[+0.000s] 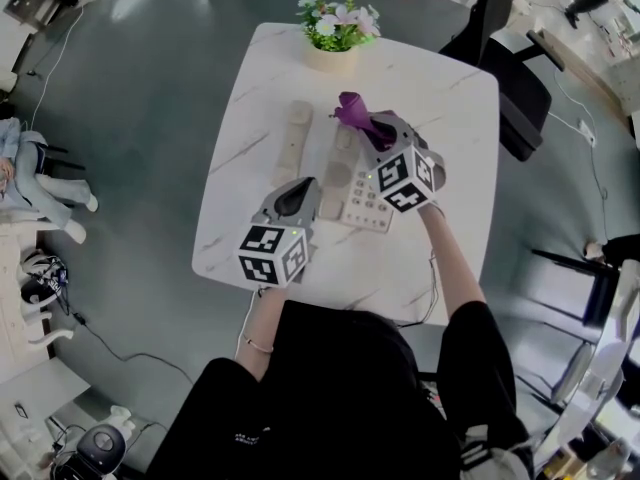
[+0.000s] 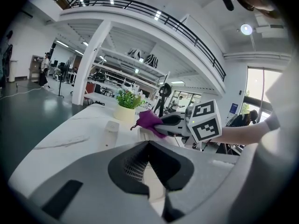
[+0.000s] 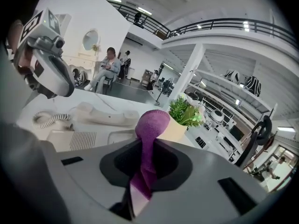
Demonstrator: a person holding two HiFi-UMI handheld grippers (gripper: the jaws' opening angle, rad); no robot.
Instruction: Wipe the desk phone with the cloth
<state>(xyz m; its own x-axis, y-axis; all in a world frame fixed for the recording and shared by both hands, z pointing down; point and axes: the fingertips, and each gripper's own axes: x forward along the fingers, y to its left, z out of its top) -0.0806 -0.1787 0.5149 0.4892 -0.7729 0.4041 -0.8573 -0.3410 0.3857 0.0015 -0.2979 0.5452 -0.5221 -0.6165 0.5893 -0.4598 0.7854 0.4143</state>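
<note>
Starting nearest the person, the left gripper sat at the near left side of the phone. Its jaws were drawn narrow around a pale strip, which I judged to be the phone's edge, pinched to steady it. The phone lay in the middle of the white table, with its keypad toward the person.

Past the keypad, the right gripper hung over the far half of the phone. Its jaws were clamped on the purple cloth, which bunched up out of them in a knob. The handset lay off its cradle, flat on the table just left of the phone. Its coiled cord ran back toward the base. Farthest off, a potted plant stood at the table's far edge.

As a judgement, the set-up was done: the cloth was gripped, the handset was lifted clear and the phone was held. Most of the wiping seemed left to do, including the keypad and the handset, though nothing on the phone's surface showed which parts had been cleaned.

The right gripper and its marker cube covered the middle of the phone. Whether the cloth touched the phone could not be told. The left jaws' contact with the phone was also hard to make out.
</note>
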